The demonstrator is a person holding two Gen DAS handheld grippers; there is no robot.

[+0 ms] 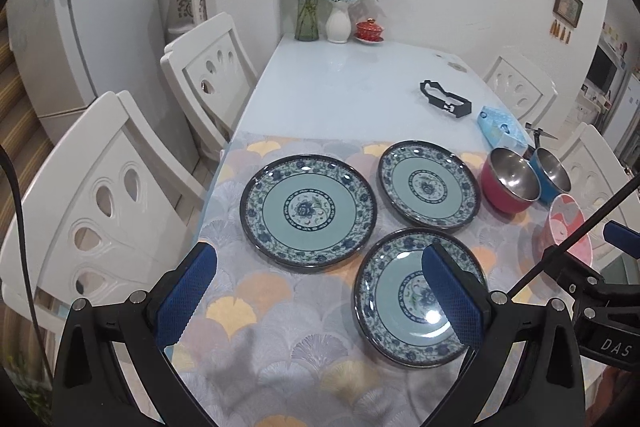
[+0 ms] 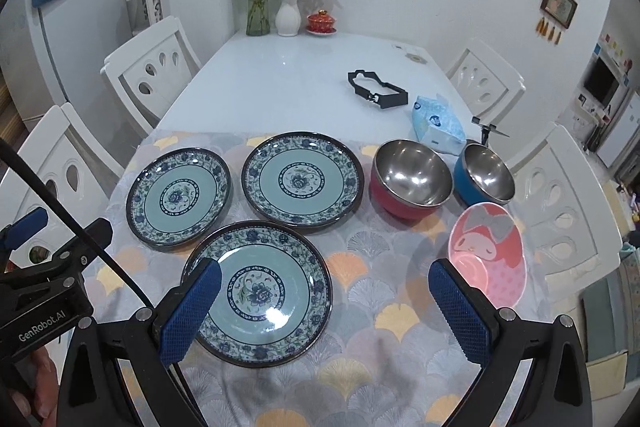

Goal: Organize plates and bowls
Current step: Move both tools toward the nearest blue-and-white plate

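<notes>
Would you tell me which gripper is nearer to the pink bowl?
Right. The right gripper hangs open just left of the pink bowl; the left gripper is farther left, beyond the nearest plate.

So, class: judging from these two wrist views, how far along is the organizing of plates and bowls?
Nothing looks done yet. The three patterned plates, near, far left and far right, lie apart and unstacked. The red bowl, blue bowl and pink bowl stand separately. Nothing is in hand: the left gripper and right gripper are both open and empty. All stacking remains.

Bright, even overhead indoor light; glare spots on the nearest plate [image 2: 256, 293]; sharp focus; fisheye bending and dark corners.
</notes>
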